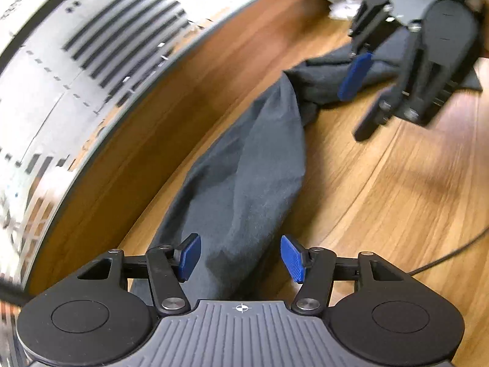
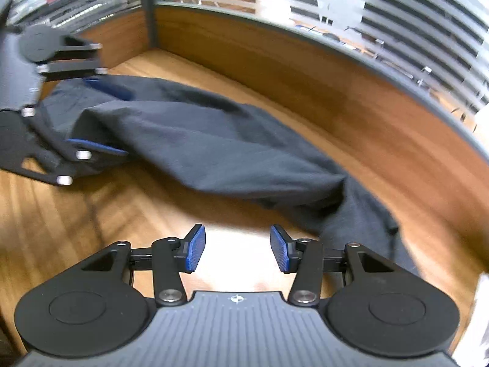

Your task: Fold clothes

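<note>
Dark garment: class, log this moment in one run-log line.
dark garment: bunched on wooden table | left gripper: open | right gripper: open, empty

The right gripper [image 2: 237,249] hangs with its blue pads apart over bare wooden tabletop [image 2: 122,214], nothing between them. Beyond the fingertips lies a dark grey garment [image 2: 214,140], bunched lengthwise. The left gripper [image 2: 101,116] sits at its far-left end, blurred.

We read this as an office: a wood-grain desk [image 2: 91,214] bounded by a low wooden partition [image 2: 305,70], topped with striped frosted glass [image 2: 412,15] on a grey frame; a black cable [image 1: 452,253] crosses the desk.
</note>
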